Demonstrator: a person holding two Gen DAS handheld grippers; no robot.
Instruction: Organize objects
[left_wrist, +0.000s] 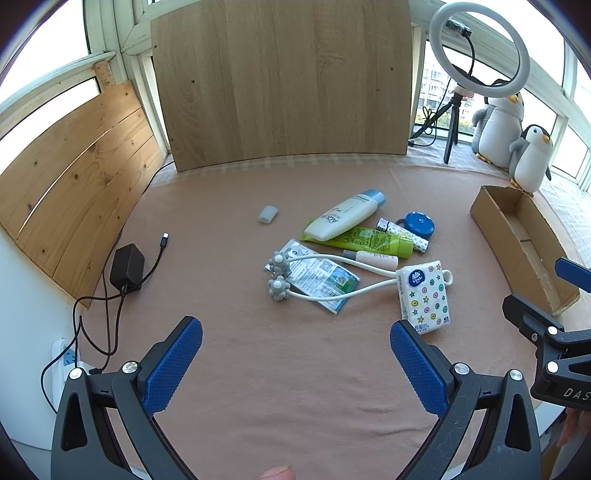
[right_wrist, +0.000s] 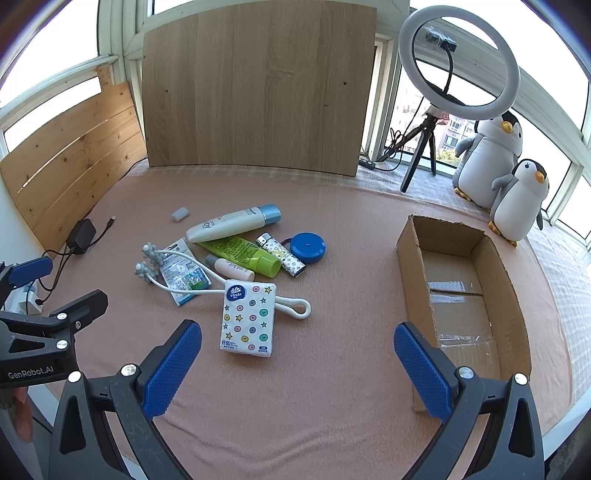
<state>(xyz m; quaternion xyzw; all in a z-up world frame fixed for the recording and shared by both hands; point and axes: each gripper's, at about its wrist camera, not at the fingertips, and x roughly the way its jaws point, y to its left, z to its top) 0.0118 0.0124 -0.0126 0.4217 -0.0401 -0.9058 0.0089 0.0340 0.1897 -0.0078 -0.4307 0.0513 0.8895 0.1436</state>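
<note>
A pile of small items lies mid-table: a white tube with a blue cap (left_wrist: 345, 215) (right_wrist: 232, 222), a green tube (left_wrist: 365, 240) (right_wrist: 245, 254), a small white tube (left_wrist: 373, 258) (right_wrist: 231, 267), a patterned lighter (right_wrist: 282, 254), a blue round case (left_wrist: 419, 224) (right_wrist: 307, 247), a tissue pack (left_wrist: 424, 297) (right_wrist: 249, 319), a white roller massager (left_wrist: 280, 275) (right_wrist: 149, 264) and a foil packet (left_wrist: 319, 278) (right_wrist: 183, 275). An open cardboard box (right_wrist: 410, 266) (left_wrist: 491, 218) stands to the right. My left gripper (left_wrist: 295, 362) and right gripper (right_wrist: 297, 363) are both open, empty, near the front edge.
A small grey cap (left_wrist: 267, 214) lies apart behind the pile. A black charger with cable (left_wrist: 127, 267) sits at the left by a power strip (left_wrist: 64, 360). A wooden board (left_wrist: 280, 81) stands at the back. A ring light on a tripod (right_wrist: 458, 62) and two penguin toys (right_wrist: 517, 199) stand at the back right.
</note>
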